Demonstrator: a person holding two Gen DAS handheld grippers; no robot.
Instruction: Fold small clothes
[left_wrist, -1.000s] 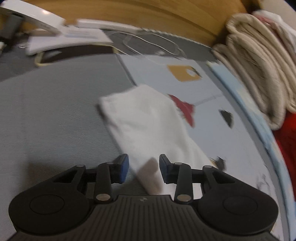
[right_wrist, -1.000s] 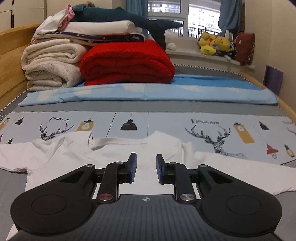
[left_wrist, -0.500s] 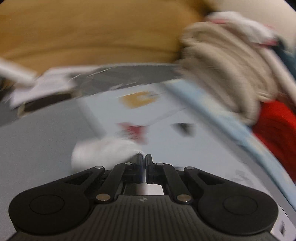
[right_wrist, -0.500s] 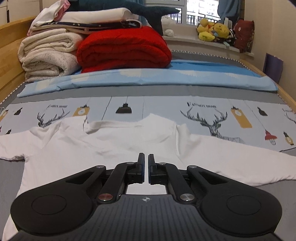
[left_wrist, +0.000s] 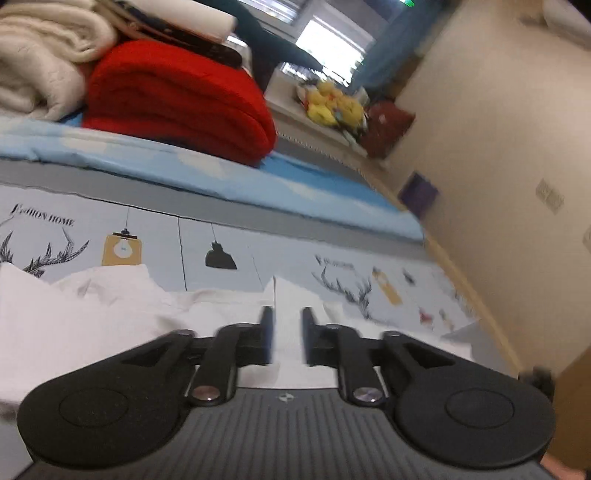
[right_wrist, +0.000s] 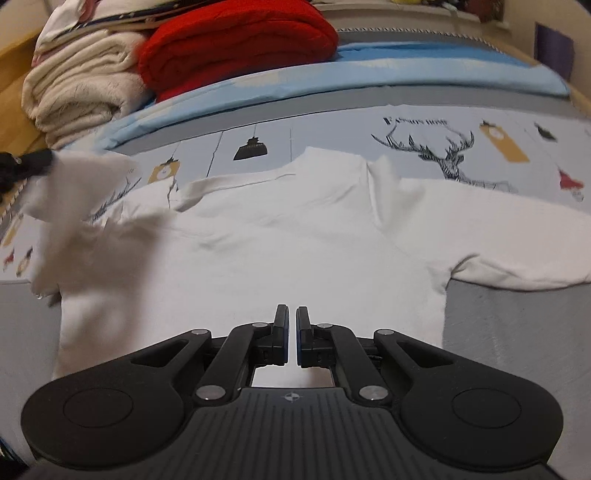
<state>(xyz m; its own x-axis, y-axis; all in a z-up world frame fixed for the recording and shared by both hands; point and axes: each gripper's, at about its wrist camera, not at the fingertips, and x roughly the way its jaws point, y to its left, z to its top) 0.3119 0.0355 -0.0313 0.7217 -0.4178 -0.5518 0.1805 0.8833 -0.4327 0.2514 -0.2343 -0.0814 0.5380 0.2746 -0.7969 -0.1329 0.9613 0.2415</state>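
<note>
Your shirt (right_wrist: 280, 236) lies spread on the bed (right_wrist: 498, 314) ahead of your right gripper (right_wrist: 291, 332), whose jaws are nearly shut on nothing, low over the hem. Off to its left, the left sleeve (right_wrist: 62, 192) is lifted toward the body. Your left gripper (left_wrist: 287, 341) has just been opening; a white flap stands between its pads, though blur hides whether they pinch it. I judge folding barely begun: right sleeve flat, body unfolded. The hem is hidden under the right gripper.
</note>
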